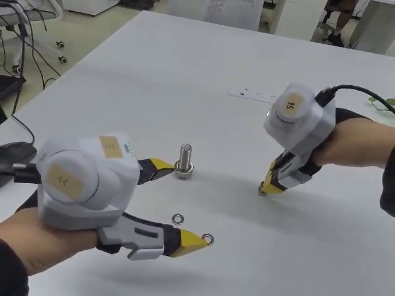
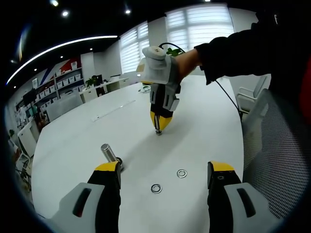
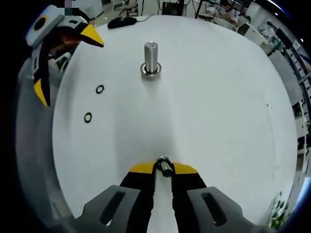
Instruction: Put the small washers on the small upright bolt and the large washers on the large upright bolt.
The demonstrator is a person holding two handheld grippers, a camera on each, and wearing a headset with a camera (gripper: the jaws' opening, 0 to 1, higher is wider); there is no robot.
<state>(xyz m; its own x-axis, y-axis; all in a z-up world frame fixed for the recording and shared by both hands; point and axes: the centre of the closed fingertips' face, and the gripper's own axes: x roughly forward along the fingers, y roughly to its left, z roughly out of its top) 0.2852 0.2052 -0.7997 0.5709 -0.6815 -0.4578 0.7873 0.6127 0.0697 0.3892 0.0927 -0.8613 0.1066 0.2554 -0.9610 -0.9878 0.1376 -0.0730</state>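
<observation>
Two small washers lie flat on the white tabletop (image 1: 185, 80). The first small washer (image 1: 178, 218) sits between the spread jaws of the left hand-held gripper (image 1: 178, 203). The second small washer (image 1: 208, 238) lies just beside the tip of the jaw nearer the person. In the left gripper view both rings lie ahead of the open jaws, so this gripper looks lined up to pick one up.

Just beyond the left gripper's far jaw stands the large bolt (image 1: 185, 160), upright with its thread pointing up. There is a wide ring at its foot, and I cannot tell whether that is the bolt's head or a washer. Nothing holds this bolt, which suggests its broad base is enough to keep it upright.

Well apart from it, the right hand-held gripper (image 1: 266, 187) points steeply down with its tips at the tabletop. Its jaws are pressed together on a short metal piece (image 3: 164, 166), which I judge to be the small bolt. I think it is pinched this way because so slight a bolt would tip over if left alone. Held upright, it gives the left gripper a steady post to thread a small washer onto. None has been threaded yet.
</observation>
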